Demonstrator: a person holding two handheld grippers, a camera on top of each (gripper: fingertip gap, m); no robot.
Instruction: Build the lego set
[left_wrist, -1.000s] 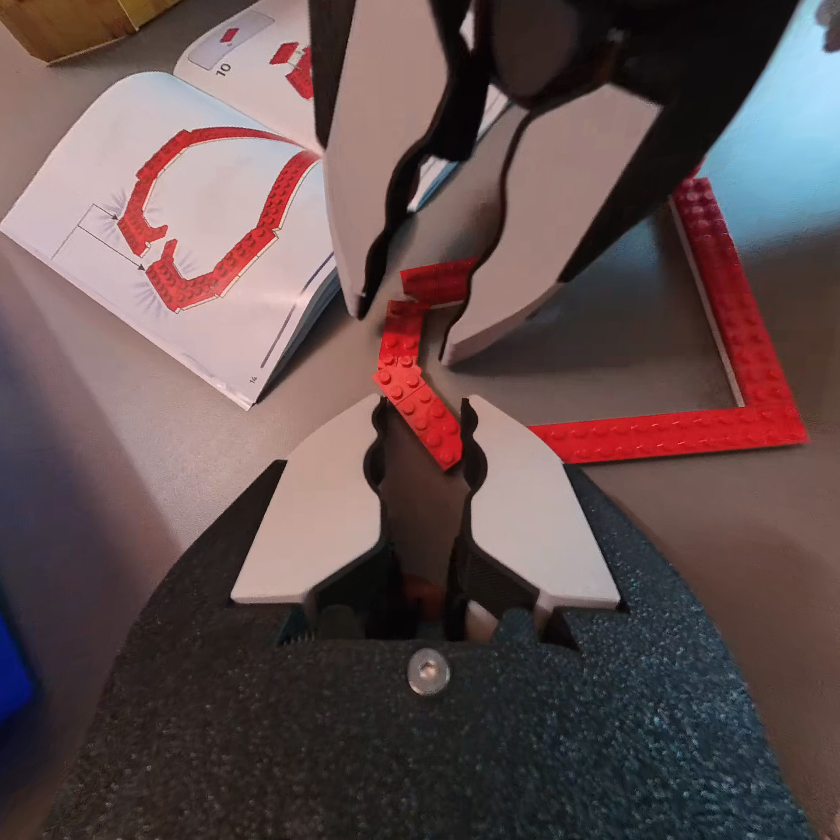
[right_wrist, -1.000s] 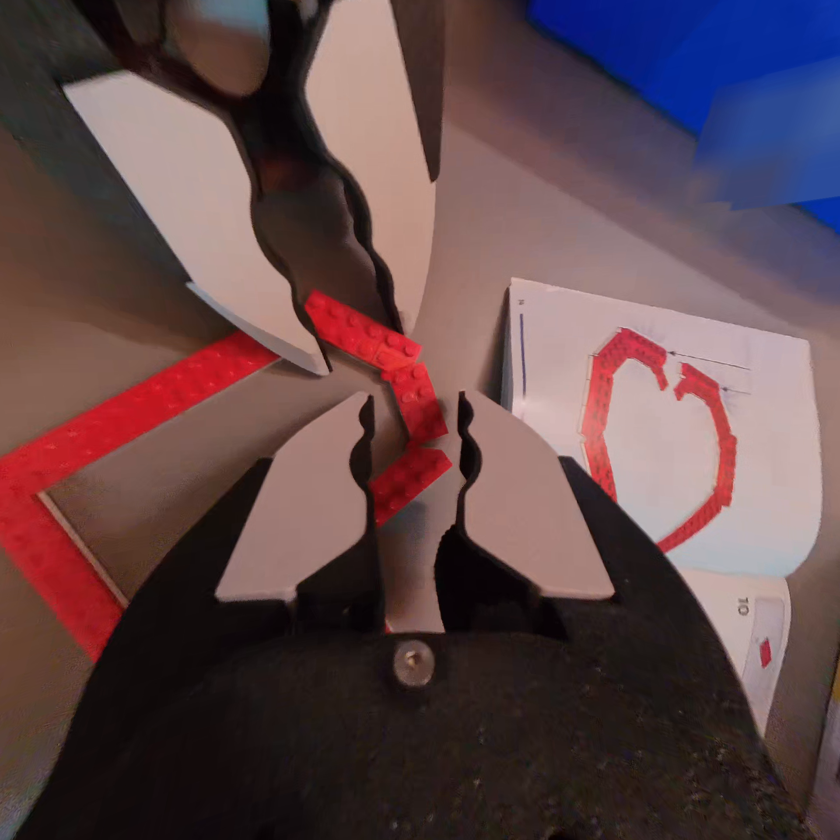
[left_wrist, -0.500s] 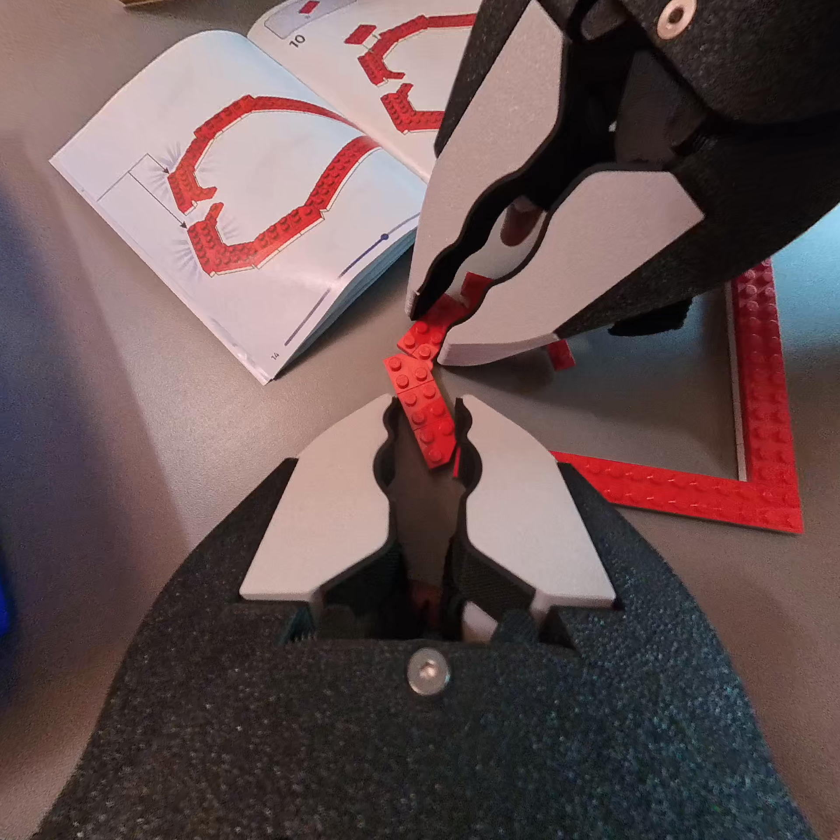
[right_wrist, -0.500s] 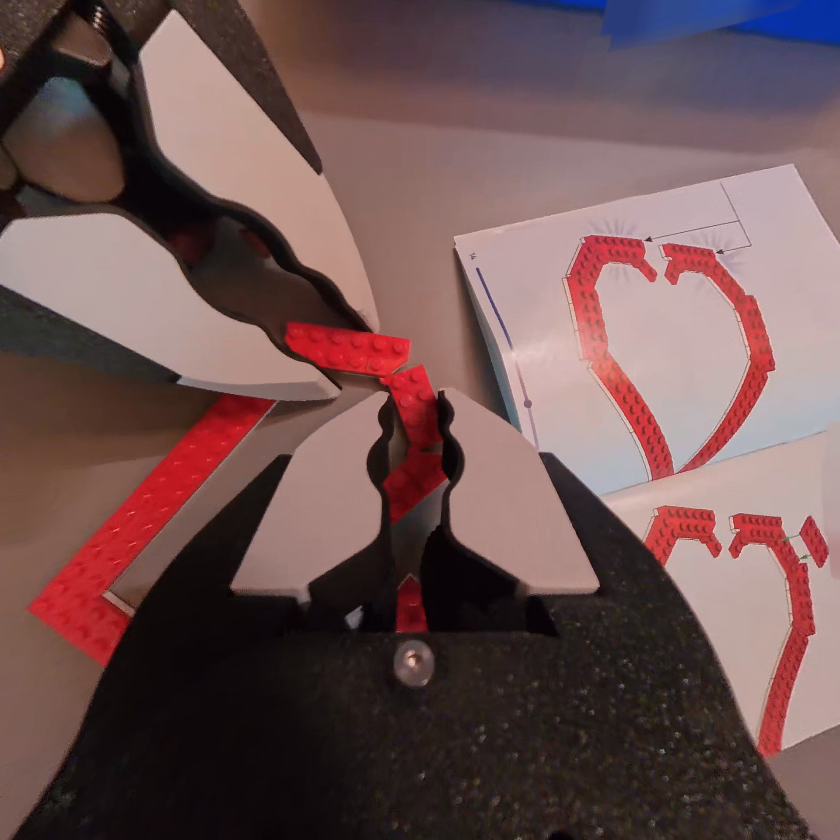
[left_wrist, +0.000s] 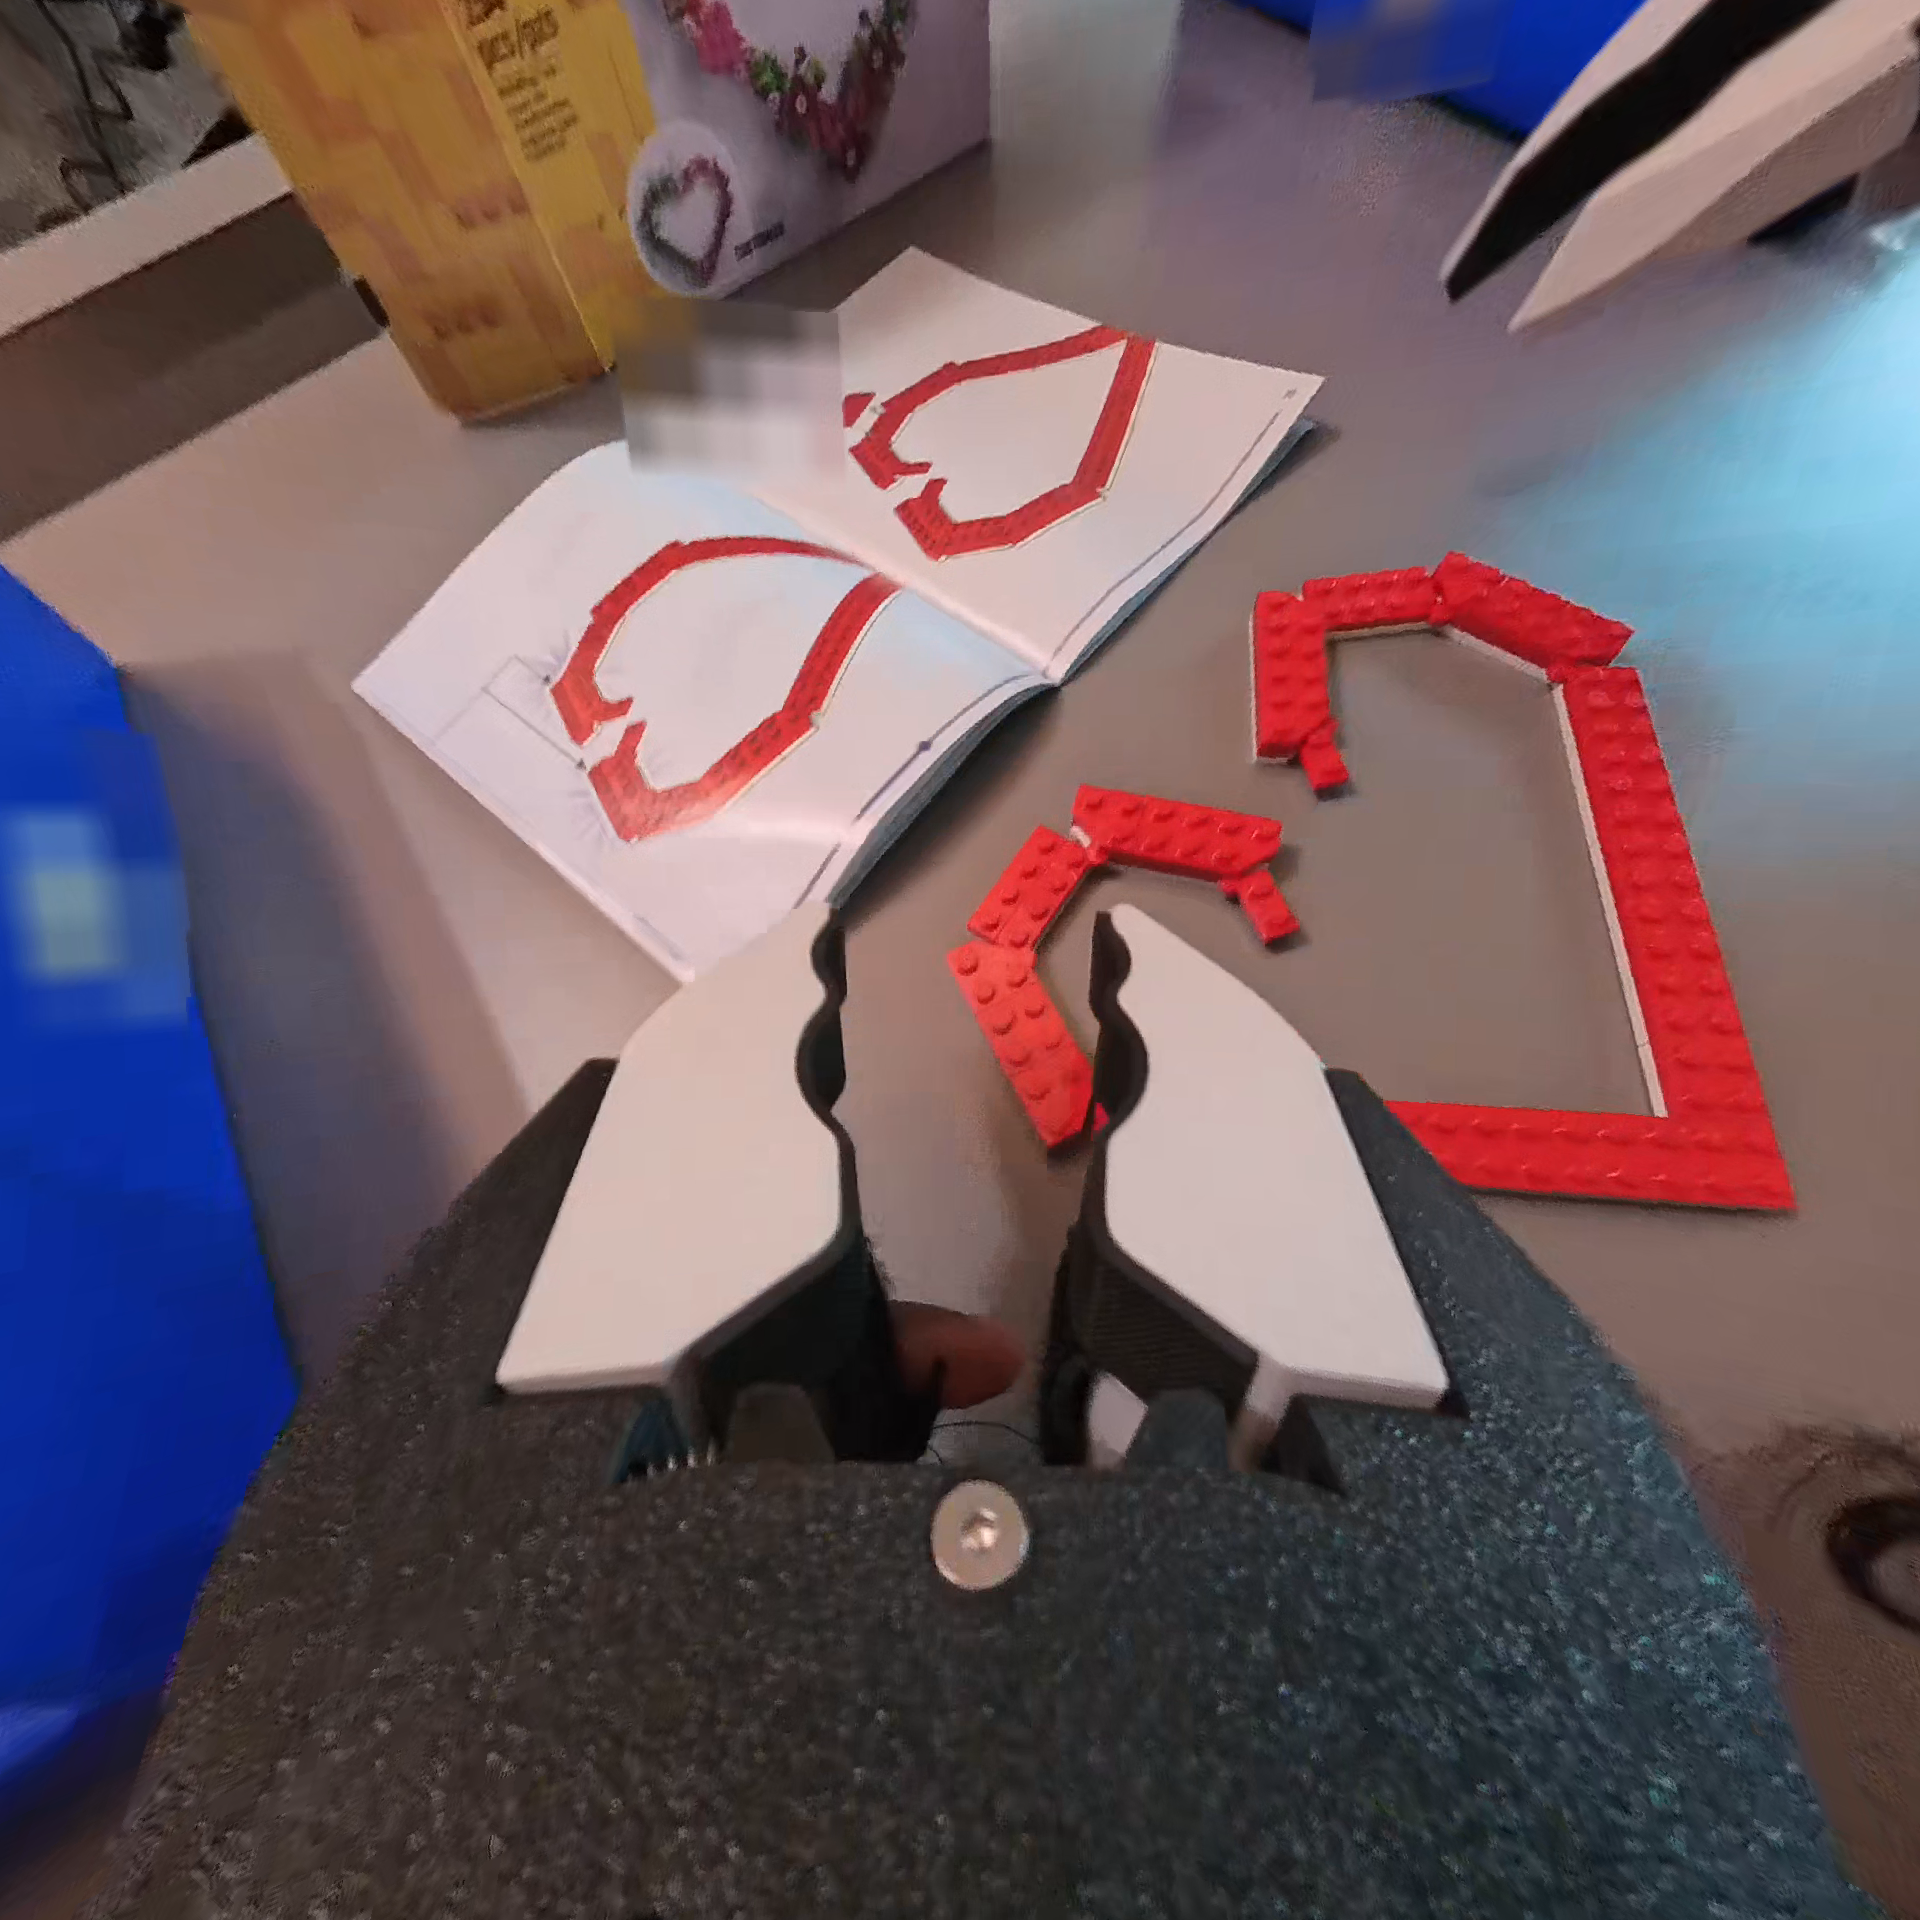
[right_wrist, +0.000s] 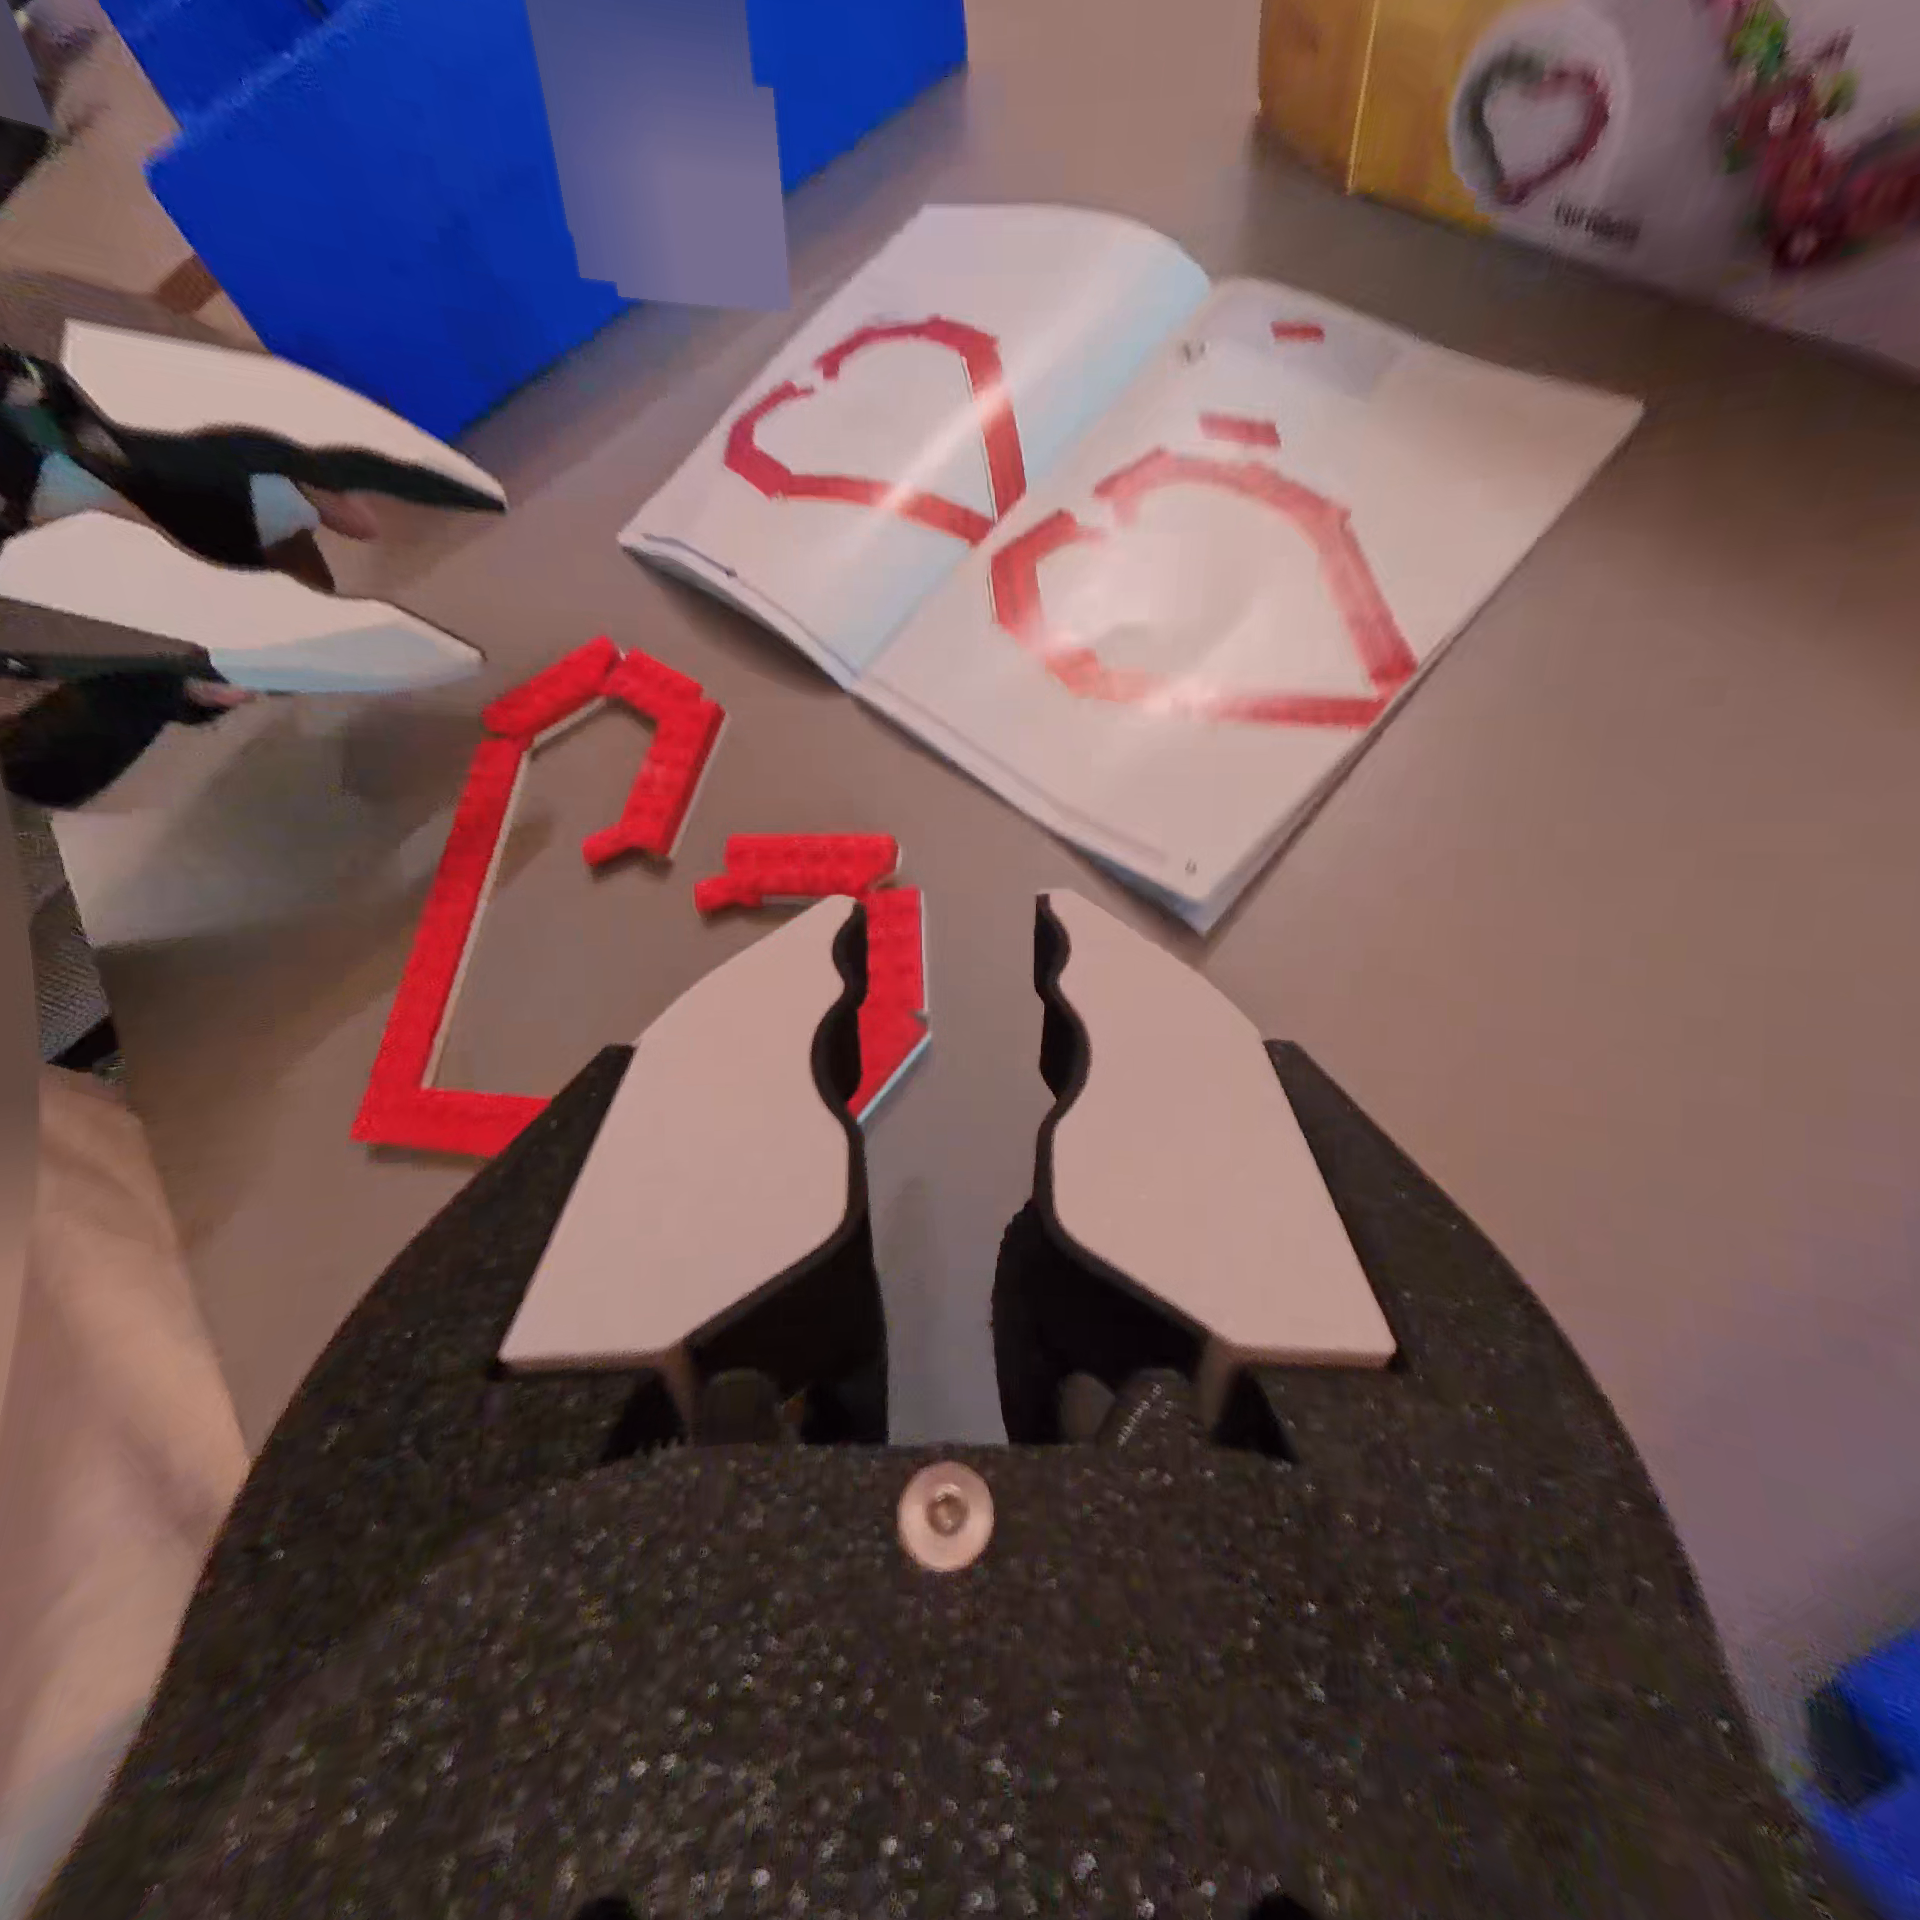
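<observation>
A red heart-shaped frame of Lego plates (left_wrist: 1647, 935) lies flat on the grey table, with a gap at its notch. Its left lobe (left_wrist: 1174, 831) curves down to just in front of my left gripper (left_wrist: 966, 930), which is open, empty and above the table. My left gripper's right finger (left_wrist: 1226, 1122) hides the frame's lower left joint. In the right wrist view the frame (right_wrist: 457, 883) lies left of centre. My right gripper (right_wrist: 948, 902) is open and empty, and its left finger (right_wrist: 727, 1122) covers part of the frame. Each gripper shows far off in the other's view.
An open instruction booklet (left_wrist: 727, 675) lies behind the frame and also shows in the right wrist view (right_wrist: 1143, 540). The yellow and white set box (left_wrist: 499, 187) stands at the back. A blue bin (left_wrist: 104, 1039) stands to the left, and another blue bin (right_wrist: 416, 208) shows in the right wrist view.
Both grippers were closed around the red plates at the left lobe. They have opened, let go and drawn back and apart. The frame now lies free on the table.
</observation>
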